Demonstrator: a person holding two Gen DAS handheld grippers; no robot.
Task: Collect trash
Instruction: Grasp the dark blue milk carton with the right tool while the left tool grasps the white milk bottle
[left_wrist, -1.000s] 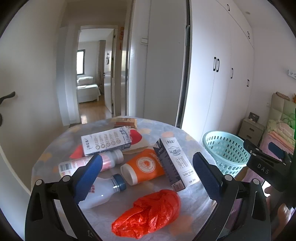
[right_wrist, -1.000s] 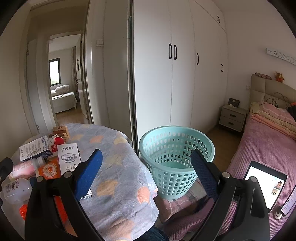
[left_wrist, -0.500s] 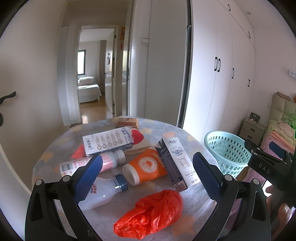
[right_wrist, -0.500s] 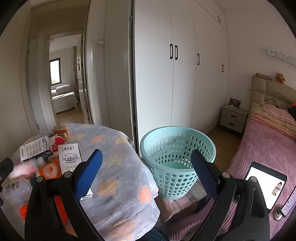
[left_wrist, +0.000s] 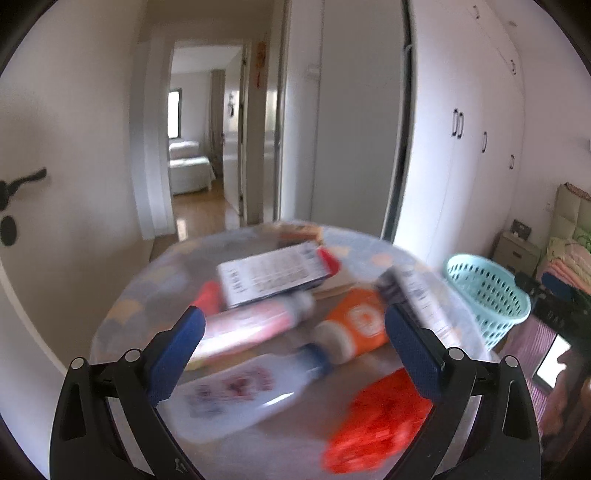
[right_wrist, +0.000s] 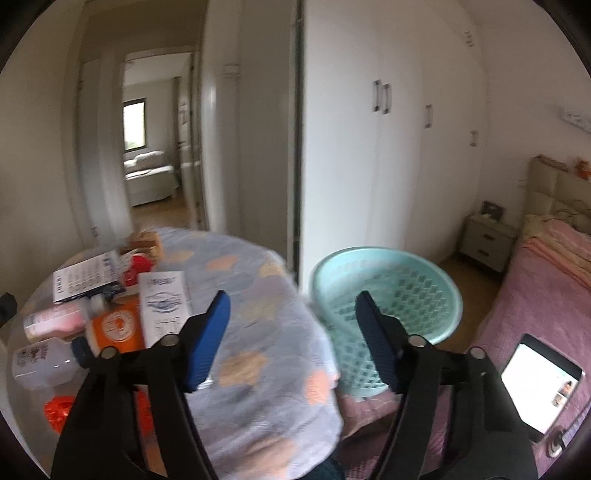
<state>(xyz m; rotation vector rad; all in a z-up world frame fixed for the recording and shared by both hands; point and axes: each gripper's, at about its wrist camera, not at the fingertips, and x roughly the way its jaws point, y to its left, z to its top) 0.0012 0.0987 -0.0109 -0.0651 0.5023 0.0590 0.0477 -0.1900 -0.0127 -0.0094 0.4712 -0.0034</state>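
Your left gripper (left_wrist: 293, 341) hung over the heaped trash with fingers wide and empty; that clear bottle (left_wrist: 236, 393) could have rolled off the surface (right_wrist: 255, 295) if nudged. Your right gripper (right_wrist: 291, 334), half open, held nothing beside the basket (right_wrist: 439, 291).

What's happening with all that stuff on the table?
A person is tidying up trash with a gripper tool in each hand. The left gripper is open and empty above the round table, over a clear plastic bottle with a blue cap, an orange bottle and a crumpled red plastic bag. The right gripper is open and empty too, near the light-blue plastic basket beside the table. Nothing has been picked up yet.
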